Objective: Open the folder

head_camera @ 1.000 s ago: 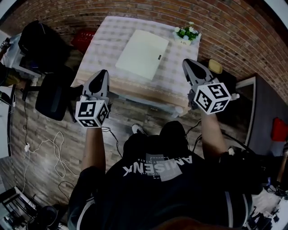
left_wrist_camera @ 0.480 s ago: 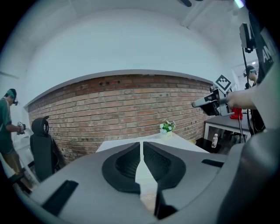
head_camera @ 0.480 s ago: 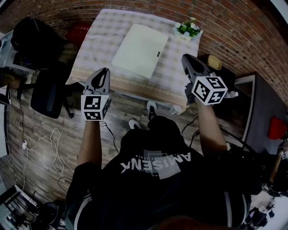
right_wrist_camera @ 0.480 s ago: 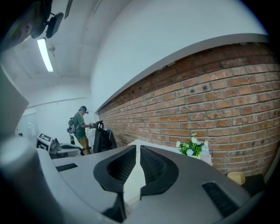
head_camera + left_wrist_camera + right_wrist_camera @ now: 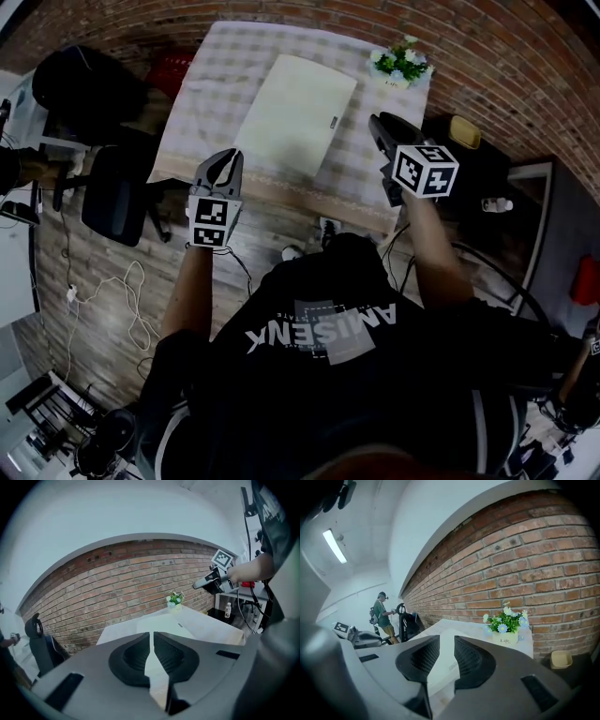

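Evidently this was the approach step. The folder (image 5: 295,112), pale, plain and shut, lay flat on the checked table (image 5: 211,84), ahead of and between both grippers and touched by neither. The left gripper (image 5: 228,156) was clenched on nothing. The right gripper (image 5: 377,122) had just been parting its jaws, with nothing between them. The next move called for reaching the cover's free edge.

Pale cream rectangular folder (image 5: 295,117), closed. Flat on the checked table (image 5: 211,84), slightly skewed to its edges. Small dark mark near right edge.
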